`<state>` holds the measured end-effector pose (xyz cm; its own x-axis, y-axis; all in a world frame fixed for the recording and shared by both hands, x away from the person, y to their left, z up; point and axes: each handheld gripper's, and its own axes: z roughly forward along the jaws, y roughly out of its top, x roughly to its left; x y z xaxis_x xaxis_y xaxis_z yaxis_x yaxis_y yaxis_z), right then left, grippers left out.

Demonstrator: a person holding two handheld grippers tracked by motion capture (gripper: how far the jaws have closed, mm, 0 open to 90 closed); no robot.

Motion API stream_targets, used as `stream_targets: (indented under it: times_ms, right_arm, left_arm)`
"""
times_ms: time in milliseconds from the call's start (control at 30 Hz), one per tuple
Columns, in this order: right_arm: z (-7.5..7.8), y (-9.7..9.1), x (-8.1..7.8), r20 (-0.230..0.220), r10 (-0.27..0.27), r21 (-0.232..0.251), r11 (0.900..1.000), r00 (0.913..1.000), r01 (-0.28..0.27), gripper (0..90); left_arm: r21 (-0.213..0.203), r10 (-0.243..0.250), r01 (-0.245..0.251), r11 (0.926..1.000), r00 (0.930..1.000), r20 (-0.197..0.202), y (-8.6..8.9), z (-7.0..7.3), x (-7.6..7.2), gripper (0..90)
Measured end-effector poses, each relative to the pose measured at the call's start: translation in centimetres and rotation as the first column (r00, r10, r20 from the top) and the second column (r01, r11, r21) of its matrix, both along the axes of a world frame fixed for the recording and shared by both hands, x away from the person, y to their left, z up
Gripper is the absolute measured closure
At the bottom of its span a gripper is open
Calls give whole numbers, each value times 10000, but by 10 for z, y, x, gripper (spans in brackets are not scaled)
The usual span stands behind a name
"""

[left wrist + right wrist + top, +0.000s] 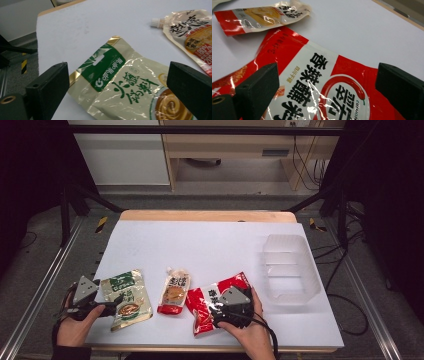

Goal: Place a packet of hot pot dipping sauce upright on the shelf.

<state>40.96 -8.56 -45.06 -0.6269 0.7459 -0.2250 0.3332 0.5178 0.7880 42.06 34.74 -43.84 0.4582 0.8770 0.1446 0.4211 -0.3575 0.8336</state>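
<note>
Green and gold packet (127, 299) with white lettering, red and white packet (212, 301) with black lettering, yellow spouted pouch (174, 291) with red base, translucent tray (291, 268), white table (200, 245)

In the high view we cannot read the print on the green-and-gold pouch (126, 299), and the left gripper (116, 304) covers part of its near left edge. Just right of that pouch, the spouted sauce pouch (174, 293) shows lettering too small for us to make out. Further right of the green-and-gold pouch, the red chilli pouch (215, 304) is partly hidden under the right gripper (221, 312) and the hand (250, 332) holding it. In the left gripper view the green-and-gold pouch (125, 87) runs off the bottom edge, and the spouted sauce pouch (190, 35) is cut by the right edge. In the right gripper view the red chilli pouch (322, 87) runs past the bottom edge.
</note>
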Motion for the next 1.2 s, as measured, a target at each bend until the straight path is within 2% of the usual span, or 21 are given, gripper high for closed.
stream_targets:
  times_ms: [100, 133, 300, 400, 500, 633, 667, 833, 1033, 1100, 1133, 1167, 1200]
  right_arm:
    - [-1, -3, 2, -122, -130, -26, 9999, 9998, 130, 71]
    - [-1, -5, 2, -223, -172, -12, 9999, 9996, 171, 80]
    - [-2, -5, 2, -224, -158, -115, 9998, 9996, 155, 86]
    - [-3, -4, 2, -256, -143, -179, 9997, 9996, 138, 94]
    - [-3, -4, 2, -226, -138, -218, 9997, 9996, 134, 96]
    - [-4, -4, 2, -231, -151, -284, 9995, 9996, 145, 99]
    - [-4, -3, 2, -292, -144, -307, 9994, 9995, 135, 100]
    - [-5, -1, 2, -331, -77, -370, 9993, 9994, 65, 101]
    - [-7, 3, 2, -388, 34, -536, 9985, 9992, -55, 103]
    - [-7, 3, 2, -376, 73, -568, 9983, 9993, -94, 103]
    - [-7, 4, 2, -388, 68, -566, 9984, 9992, -90, 103]
    - [-7, 4, 2, -388, 68, -566, 9984, 9992, -90, 103]
    - [-7, 4, 2, -404, 69, -571, 9983, 9992, -92, 103]
  left_arm:
    - [-78, 107, -107, 9999, 9999, 35, 7, -1, 2, 43]
    - [-194, 234, -234, 9995, 9997, 14, 16, -2, 3, 46]
    - [-312, 330, -331, 9990, 9994, -48, 27, -4, 5, 72]
    - [-483, 336, -355, 9982, 9987, -390, 35, -9, 11, 94]
    - [-467, 371, -396, 9981, 9979, -533, 37, -12, 14, 99]
    - [-318, 144, -171, 9993, 9963, -844, 38, -19, 20, 119]
    - [-299, 155, -189, 9994, 9939, -1088, 38, -22, 24, 119]
    - [-253, 173, -207, 9995, 9917, -1274, 39, -26, 28, 142]
    - [-260, 35, -81, 9996, 9852, -1715, 41, -31, 35, 197]
    - [-392, 10, -81, 9992, 9843, -1762, 40, -33, 37, 205]
    - [-581, -177, 67, 9983, 9812, -1919, 39, -34, 38, 220]
    - [-581, -177, 67, 9983, 9812, -1919, 39, -34, 38, 235]
    - [-567, -336, 224, 9981, 9784, -2038, 37, -34, 39, 239]
